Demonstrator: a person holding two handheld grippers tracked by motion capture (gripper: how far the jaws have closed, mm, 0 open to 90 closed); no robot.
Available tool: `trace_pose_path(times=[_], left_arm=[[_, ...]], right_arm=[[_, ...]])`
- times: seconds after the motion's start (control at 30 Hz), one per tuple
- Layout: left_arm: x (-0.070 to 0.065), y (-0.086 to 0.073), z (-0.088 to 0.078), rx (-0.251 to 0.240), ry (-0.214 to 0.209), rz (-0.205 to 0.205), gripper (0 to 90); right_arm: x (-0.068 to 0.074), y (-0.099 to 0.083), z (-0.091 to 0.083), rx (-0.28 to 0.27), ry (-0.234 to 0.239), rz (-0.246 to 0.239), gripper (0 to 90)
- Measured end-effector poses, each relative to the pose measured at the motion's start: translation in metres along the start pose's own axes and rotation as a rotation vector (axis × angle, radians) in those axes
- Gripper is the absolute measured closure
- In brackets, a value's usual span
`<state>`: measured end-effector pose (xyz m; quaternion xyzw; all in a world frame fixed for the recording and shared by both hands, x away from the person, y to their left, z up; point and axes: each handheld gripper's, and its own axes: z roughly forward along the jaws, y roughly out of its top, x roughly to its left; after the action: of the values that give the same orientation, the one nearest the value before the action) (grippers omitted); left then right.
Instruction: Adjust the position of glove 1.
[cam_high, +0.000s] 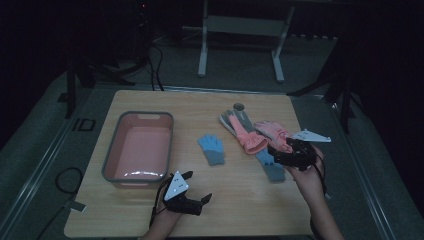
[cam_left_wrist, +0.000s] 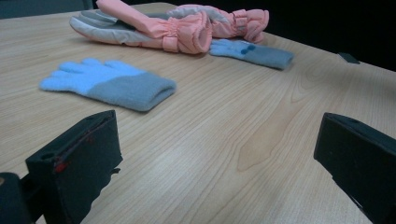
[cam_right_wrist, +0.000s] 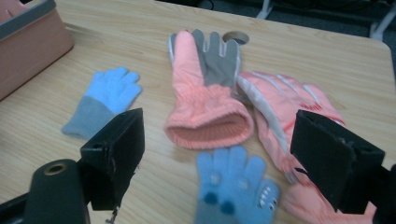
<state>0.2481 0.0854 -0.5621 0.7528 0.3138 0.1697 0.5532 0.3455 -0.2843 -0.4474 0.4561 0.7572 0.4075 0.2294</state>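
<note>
Blue glove (cam_right_wrist: 233, 184) lay between and just beyond my right gripper's (cam_right_wrist: 217, 154) wide, empty jaws, lined up for a pick, pink gloves (cam_right_wrist: 208, 100) behind it. Left gripper (cam_left_wrist: 219, 154) waited wide and empty, other blue glove (cam_left_wrist: 109, 84) ahead; bin (cam_high: 140, 147) presumably the destination.

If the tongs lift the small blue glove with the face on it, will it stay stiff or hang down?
The blue knit glove with the face lies flat and looks soft, so it would probably droop. It seems light. Its knit should grip well, not slip.
</note>
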Motion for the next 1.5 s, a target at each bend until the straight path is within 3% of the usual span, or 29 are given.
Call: trace_pose_path(times=[0.3,0.73,0.97,1.0,1.5], left_arm=[[0.0,0.0,0.0,-0.001,-0.001,-0.001,0.7],[0.0,0.0,0.0,-0.003,-0.002,0.001,0.7],[-0.001,0.0,0.0,-0.003,-0.004,0.006,0.7],[-0.001,0.0,0.0,-0.003,-0.005,0.006,0.7],[-0.001,0.0,0.0,-0.004,-0.012,0.006,0.7]], right_arm=[[0.02,0.01,0.021,0.037,0.081,-0.047,20.5],[0.056,0.019,0.065,0.078,0.207,-0.107,26.2],[0.074,0.021,0.087,0.107,0.239,-0.136,29.3],[0.082,0.021,0.097,0.118,0.248,-0.148,31.0],[0.11,0.018,0.147,0.19,0.277,-0.187,47.8]])
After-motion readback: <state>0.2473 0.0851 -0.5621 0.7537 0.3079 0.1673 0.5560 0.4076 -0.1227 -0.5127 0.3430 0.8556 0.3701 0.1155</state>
